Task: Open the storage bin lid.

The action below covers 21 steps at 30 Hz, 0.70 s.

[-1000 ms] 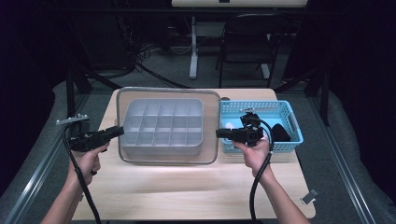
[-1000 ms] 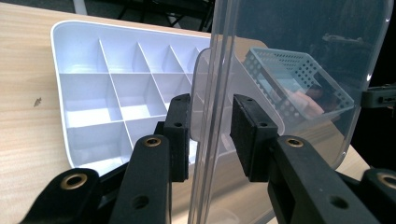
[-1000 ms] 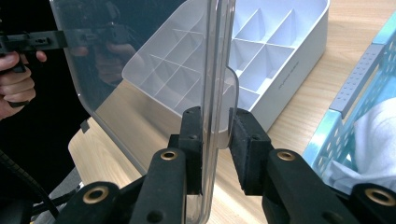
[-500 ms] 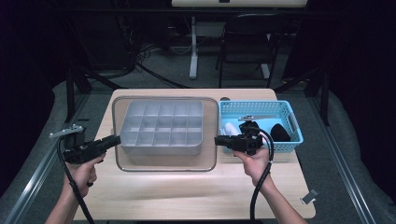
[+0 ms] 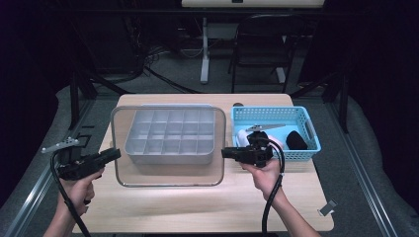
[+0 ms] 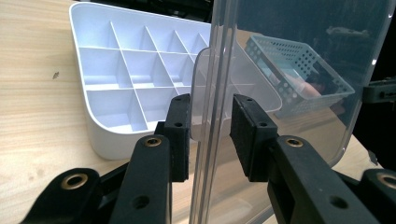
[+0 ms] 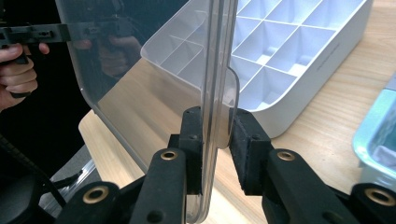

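Observation:
A clear plastic lid (image 5: 168, 173) hangs level over the front half of a white compartment tray (image 5: 170, 129) on the wooden table. My left gripper (image 5: 114, 154) is shut on the lid's left edge. My right gripper (image 5: 225, 153) is shut on its right edge. In the left gripper view the pads (image 6: 180, 135) sit either side of the lid's rim (image 6: 210, 93), with the tray (image 6: 116, 70) beyond. In the right gripper view the jaws (image 7: 217, 140) clamp the lid's rim and tab (image 7: 219, 70) above the tray (image 7: 299, 46).
A blue mesh basket (image 5: 276, 114) stands right of the tray, holding a white object (image 5: 242, 136) and a black one (image 5: 295, 139). A small metal clip (image 5: 327, 207) lies near the table's front right corner. A chair and cables stand on the floor behind the table.
Both hands have carried the lid toward the table's front edge and slightly left, so it no longer covers the back of the tray. Both grips are unchanged.

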Tool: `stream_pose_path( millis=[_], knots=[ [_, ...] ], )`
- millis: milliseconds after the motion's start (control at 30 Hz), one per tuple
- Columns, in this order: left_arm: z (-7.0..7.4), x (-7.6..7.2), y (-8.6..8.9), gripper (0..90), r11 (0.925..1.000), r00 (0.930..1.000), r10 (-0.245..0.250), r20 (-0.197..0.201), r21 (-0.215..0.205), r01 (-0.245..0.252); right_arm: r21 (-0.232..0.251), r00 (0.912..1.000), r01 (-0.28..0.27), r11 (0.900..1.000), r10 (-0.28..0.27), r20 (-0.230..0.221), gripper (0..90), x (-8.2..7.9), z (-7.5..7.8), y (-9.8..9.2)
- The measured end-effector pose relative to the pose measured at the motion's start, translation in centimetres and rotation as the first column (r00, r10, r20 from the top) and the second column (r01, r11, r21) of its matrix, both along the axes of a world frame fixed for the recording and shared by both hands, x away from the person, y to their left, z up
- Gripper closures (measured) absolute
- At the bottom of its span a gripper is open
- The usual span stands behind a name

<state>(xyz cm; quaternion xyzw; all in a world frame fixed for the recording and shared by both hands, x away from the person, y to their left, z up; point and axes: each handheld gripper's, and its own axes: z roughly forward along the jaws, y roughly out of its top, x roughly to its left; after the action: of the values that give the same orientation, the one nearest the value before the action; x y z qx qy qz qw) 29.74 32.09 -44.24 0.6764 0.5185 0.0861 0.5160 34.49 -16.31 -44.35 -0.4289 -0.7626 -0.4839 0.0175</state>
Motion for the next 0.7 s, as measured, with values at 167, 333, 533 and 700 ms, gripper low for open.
stream_pose_path(
  millis=[167, 333, 533, 700],
  knots=[
    [-0.3, -0.3, 0.6, 68.6, 1.0, 0.9999, 0.004, -0.016, 0.001, -0.004, -0.001, 0.9997, -0.021, 1.0, 0.021, -0.01, 75.3, -0.2, -0.2, 0.5],
    [-0.7, -0.7, 1.3, 68.4, 1.0, 0.9994, -0.002, -0.036, -0.001, 0.002, 0.0, 0.9991, -0.038, 0.999, 0.038, -0.017, 75.3, -0.5, -0.3, 1.0],
    [-1.5, -1.3, 1.7, 68.4, 0.9999, 0.9989, 0.008, -0.045, -0.014, -0.008, -0.002, 0.9984, -0.051, 0.999, 0.051, -0.026, 75.5, -0.8, -0.6, 1.5],
    [-1.9, -1.8, 2.6, 68.4, 0.9996, 0.9984, 0.011, -0.056, -0.023, -0.012, -0.002, 0.9971, -0.067, 0.998, 0.067, -0.035, 75.4, -0.9, -0.8, 2.1]
  ],
)
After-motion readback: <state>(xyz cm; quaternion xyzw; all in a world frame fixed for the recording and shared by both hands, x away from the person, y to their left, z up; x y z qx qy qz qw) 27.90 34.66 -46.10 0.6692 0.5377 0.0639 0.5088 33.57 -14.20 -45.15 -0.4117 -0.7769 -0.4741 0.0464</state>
